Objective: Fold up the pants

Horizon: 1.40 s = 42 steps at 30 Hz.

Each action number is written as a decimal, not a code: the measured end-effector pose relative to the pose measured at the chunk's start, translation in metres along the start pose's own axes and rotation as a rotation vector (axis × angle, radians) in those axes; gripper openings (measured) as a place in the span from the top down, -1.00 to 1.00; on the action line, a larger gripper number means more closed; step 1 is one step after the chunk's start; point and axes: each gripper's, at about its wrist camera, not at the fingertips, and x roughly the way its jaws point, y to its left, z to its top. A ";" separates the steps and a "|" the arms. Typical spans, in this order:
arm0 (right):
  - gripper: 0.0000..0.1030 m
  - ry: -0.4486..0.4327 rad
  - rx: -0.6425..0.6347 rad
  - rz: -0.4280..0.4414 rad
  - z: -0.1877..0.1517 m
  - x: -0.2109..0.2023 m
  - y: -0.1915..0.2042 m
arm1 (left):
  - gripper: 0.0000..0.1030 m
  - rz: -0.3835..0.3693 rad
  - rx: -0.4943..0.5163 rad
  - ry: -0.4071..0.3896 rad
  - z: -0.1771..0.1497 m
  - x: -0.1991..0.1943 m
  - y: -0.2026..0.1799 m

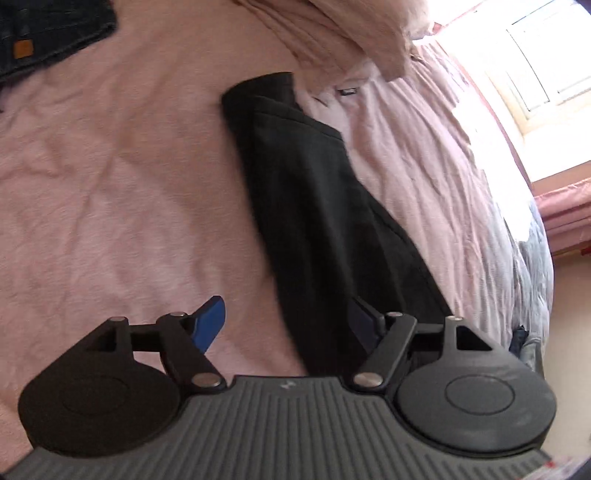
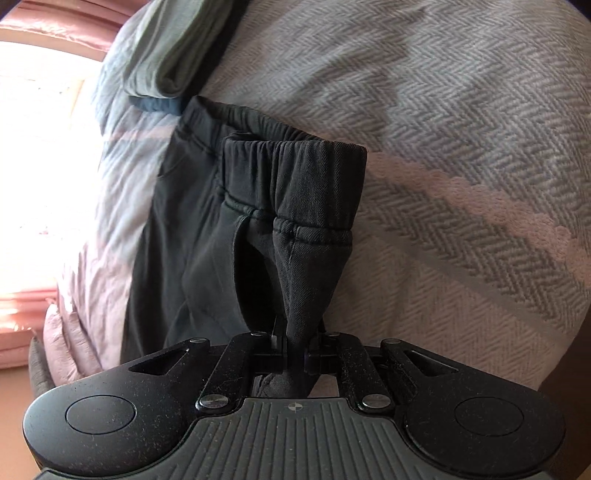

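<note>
In my left wrist view the black pants (image 1: 306, 206) lie as a long folded strip on the pink bed sheet (image 1: 110, 192), running from upper centre down to the lower middle of the frame. My left tongs (image 1: 288, 325) stand wide with nothing pinched; one blue pad (image 1: 208, 323) sits over bare sheet, the other is over the dark cloth, though I cannot tell whether it touches. Folded dark jeans (image 1: 48, 33) fill the upper left corner, well apart from the pants. A rumpled pink pillow (image 1: 351, 33) crowds the top edge, just beside the far end of the strip. To the left the sheet is open and free; to the right the bed edge curves away toward a bright window (image 1: 532, 74).

In my right wrist view the right tongs (image 2: 295, 350) are narrow, pinching a bunch of the pants (image 2: 295, 206) near the elastic waistband (image 2: 291, 151), which stands lifted over a grey herringbone blanket (image 2: 461, 122). A grey-green folded garment (image 2: 173, 55) lies at upper left, near the waistband. The blanket to the right is open.
</note>
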 end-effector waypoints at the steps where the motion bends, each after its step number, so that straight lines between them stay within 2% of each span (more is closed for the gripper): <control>1: 0.69 -0.006 0.006 -0.018 0.000 0.000 -0.001 | -0.43 -0.010 0.027 0.008 0.005 0.009 -0.015; 3: 0.30 -0.041 0.023 -0.035 0.001 -0.004 -0.005 | -0.61 -0.003 0.095 0.026 0.018 0.036 -0.053; 9: 0.16 -0.149 0.125 -0.015 0.012 -0.019 -0.029 | -0.59 0.097 0.262 0.093 0.032 0.109 -0.127; 11: 0.16 -0.137 0.131 -0.008 0.015 -0.016 -0.033 | -0.24 0.148 0.310 0.112 0.033 0.131 -0.135; 12: 0.16 -0.140 0.128 -0.011 0.015 -0.014 -0.034 | 0.41 0.177 0.335 0.121 0.031 0.136 -0.137; 13: 0.16 -0.144 0.125 -0.008 0.016 -0.013 -0.035 | 0.84 0.203 0.355 0.124 0.028 0.136 -0.136; 14: 0.16 -0.148 0.122 0.000 0.015 -0.012 -0.035 | 0.98 0.197 0.370 0.119 0.026 0.130 -0.132; 16: 0.16 -0.163 0.118 0.027 0.015 -0.011 -0.036 | 0.99 0.177 0.381 0.069 0.020 0.104 -0.118; 17: 0.17 -0.168 0.111 0.040 0.015 -0.011 -0.036 | 0.99 0.167 0.374 0.038 0.018 0.085 -0.108; 20: 0.49 -0.169 0.034 0.047 0.018 -0.014 -0.032 | 0.99 0.152 0.268 -0.032 0.006 0.019 -0.056; 23: 0.60 -0.119 -0.042 0.050 0.022 -0.015 -0.028 | 0.98 0.205 0.140 -0.082 -0.025 -0.040 0.012; 26: 0.61 -0.080 -0.107 0.051 0.024 -0.017 -0.026 | 0.98 0.275 -0.039 -0.079 -0.075 -0.078 0.088; 28: 0.60 -0.065 -0.125 0.030 0.026 -0.016 -0.029 | 0.96 0.368 -0.100 -0.065 -0.111 -0.087 0.125; 29: 0.59 -0.053 -0.126 0.021 0.028 -0.015 -0.031 | 0.85 0.440 -0.122 -0.046 -0.127 -0.088 0.141; 30: 0.56 -0.035 -0.115 0.013 0.030 -0.012 -0.033 | 0.64 0.475 -0.151 -0.029 -0.139 -0.089 0.153; 32: 0.47 -0.017 -0.092 0.009 0.032 -0.011 -0.037 | 0.51 0.459 -0.210 -0.040 -0.154 -0.095 0.169; 34: 0.34 -0.009 -0.095 0.010 0.030 -0.011 -0.041 | 0.13 0.392 -0.251 -0.079 -0.159 -0.102 0.174; 36: 0.20 -0.009 -0.102 0.005 0.025 -0.010 -0.044 | -0.09 0.340 -0.260 -0.125 -0.158 -0.104 0.174; 38: 0.15 -0.018 -0.103 0.002 0.018 -0.007 -0.050 | -0.11 0.280 -0.278 -0.154 -0.152 -0.100 0.176; 40: 0.14 -0.039 -0.100 0.003 0.011 -0.003 -0.054 | -0.25 0.216 -0.311 -0.167 -0.141 -0.092 0.179; 42: 0.14 -0.076 -0.096 0.004 0.004 0.001 -0.058 | -0.30 0.196 -0.312 -0.162 -0.129 -0.074 0.183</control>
